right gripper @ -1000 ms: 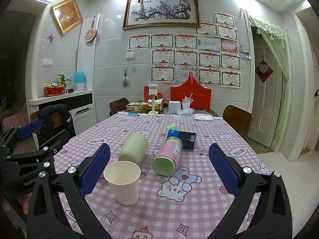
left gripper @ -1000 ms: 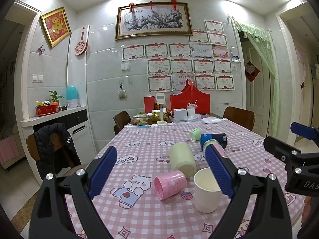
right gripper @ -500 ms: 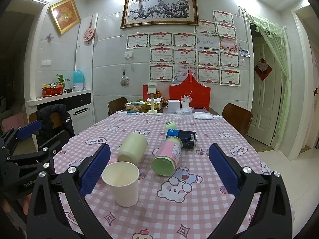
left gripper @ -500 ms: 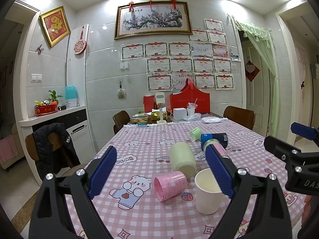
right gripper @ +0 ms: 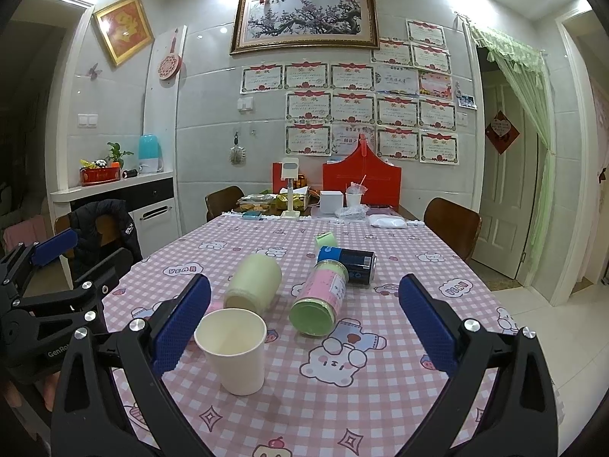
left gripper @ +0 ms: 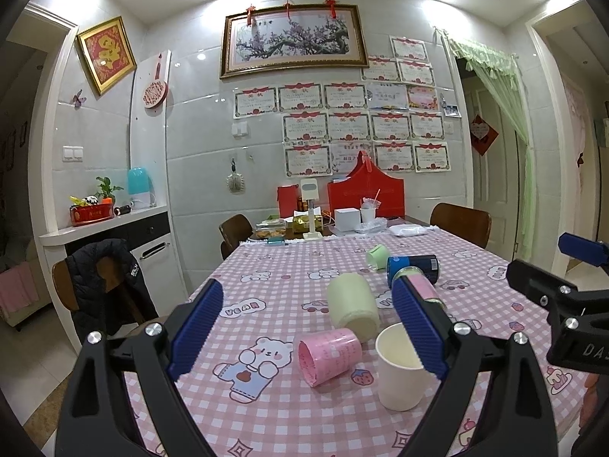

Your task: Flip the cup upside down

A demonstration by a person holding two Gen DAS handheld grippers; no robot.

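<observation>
The white paper cup [right gripper: 233, 348] stands upright, mouth up, low and left of centre in the right wrist view, on the checked counter [right gripper: 399, 304]. Both the left hand-held gripper [left gripper: 308, 327] and the right hand-held gripper [right gripper: 304, 320] hang above it, jaws spread apart, holding nothing. A pink cup [left gripper: 329, 354] lies on its side just left of it.

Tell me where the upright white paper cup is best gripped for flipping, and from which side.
Probably mid-wall of the white paper cup, pinched from the side: it stands upright, mouth up, wall bare. The open right gripper faces it.
</observation>
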